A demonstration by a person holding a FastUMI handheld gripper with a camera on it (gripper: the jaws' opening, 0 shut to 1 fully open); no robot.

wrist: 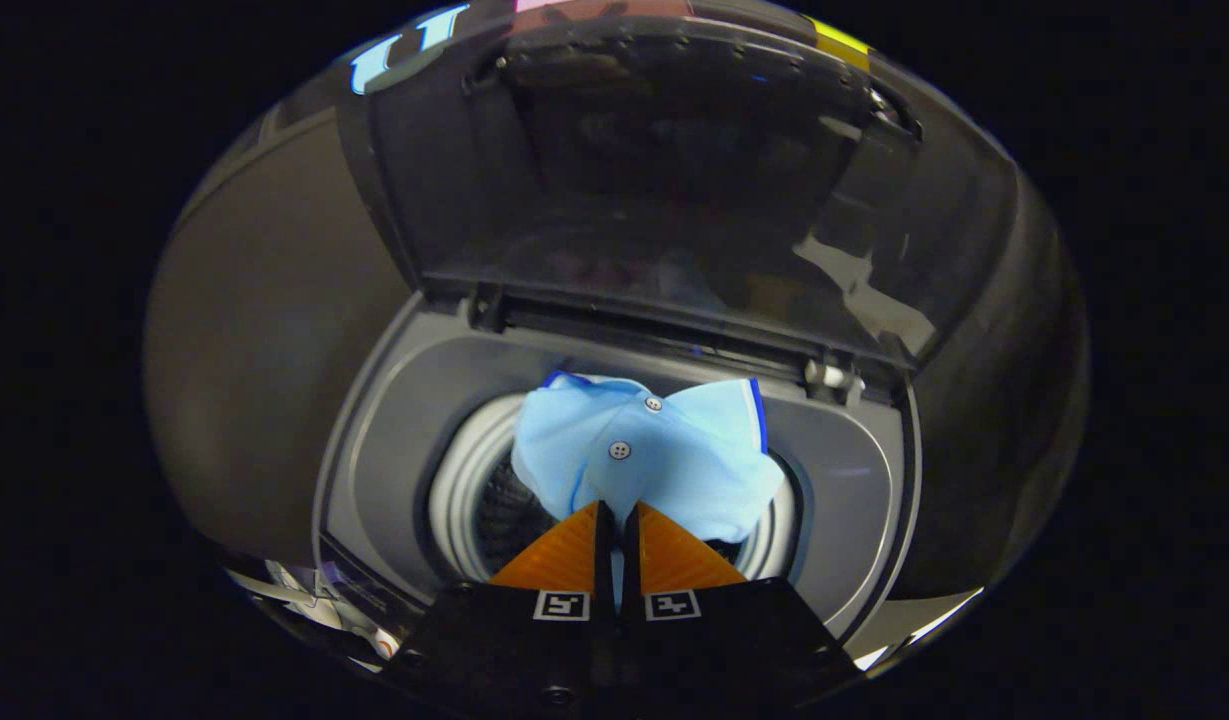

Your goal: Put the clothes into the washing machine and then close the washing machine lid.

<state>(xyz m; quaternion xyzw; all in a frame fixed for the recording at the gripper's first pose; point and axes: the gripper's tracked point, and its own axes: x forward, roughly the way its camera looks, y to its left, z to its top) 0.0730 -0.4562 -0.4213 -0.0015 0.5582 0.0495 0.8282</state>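
Washing machine [374, 470]: a top-loading machine in dark grey, seen from above and in front. Its top deck slopes in toward a round opening, and its outer edge curves around on the left and the right.

Lid [664, 170]: raised and standing up at the back of the machine, hinged along the rear edge of the deck. Its dark glossy panel reflects the scene faintly. The lower edge of the lid sits just behind the opening, so the space straight above the drum is open.

Drum [464, 480]: a round opening with a pale ribbed rim. Dark perforated metal shows inside on the left. A crescent of free room lies along the left side of the rim; the middle and right side are covered by the garment.

Shirt [664, 460]: a light blue shirt with two small buttons and a dark blue stripe along its collar edge. It hangs bunched over the mouth of the drum, its collar near the rear rim and its lower fold reaching the right rim.

Gripper [614, 515]: the two fingers are drawn close together with a narrow slit between them, clenched on the near edge of the shirt, over the front part of the drum opening.
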